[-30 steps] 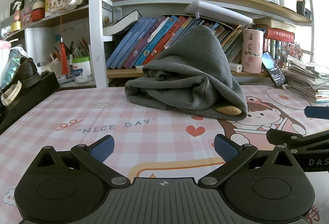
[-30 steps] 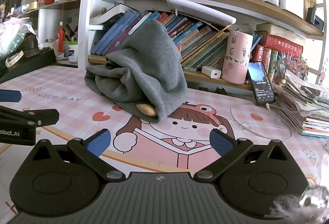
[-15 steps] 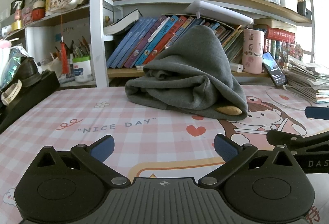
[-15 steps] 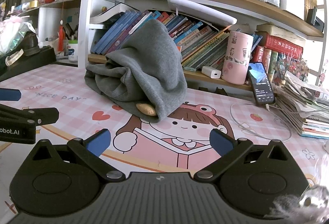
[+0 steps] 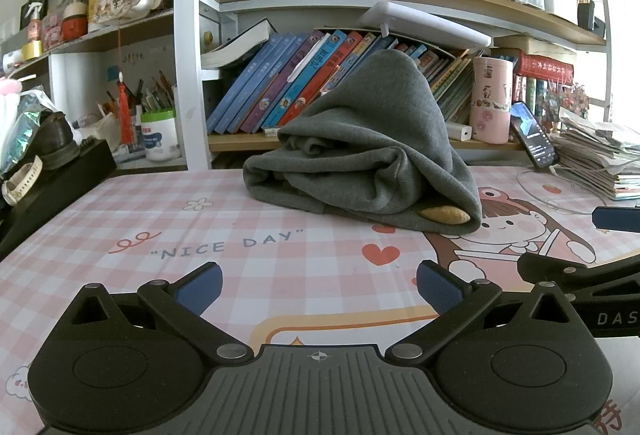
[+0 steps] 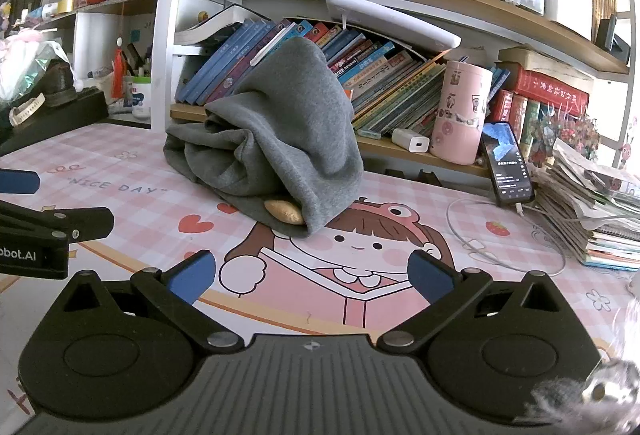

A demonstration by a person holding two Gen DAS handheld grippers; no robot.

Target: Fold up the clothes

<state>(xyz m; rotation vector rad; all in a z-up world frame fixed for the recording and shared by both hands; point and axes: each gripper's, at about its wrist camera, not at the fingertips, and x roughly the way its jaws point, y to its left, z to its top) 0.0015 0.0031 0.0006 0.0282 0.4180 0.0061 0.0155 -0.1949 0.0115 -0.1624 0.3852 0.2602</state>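
L gripper (image 5: 318,285) & R gripper (image 6: 310,275) both wide open, empty, held low side by side (blue pads (image 5: 198,287) showing).

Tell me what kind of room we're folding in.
Probably a home study or bedroom desk: packed bookshelves behind, a pink cartoon "NICE DAY" desk mat under the crumpled grey sweatshirt, and a phone charging beside stacked papers.

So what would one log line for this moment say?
left gripper: open, empty | right gripper: open, empty | grey garment: heaped on mat, untouched
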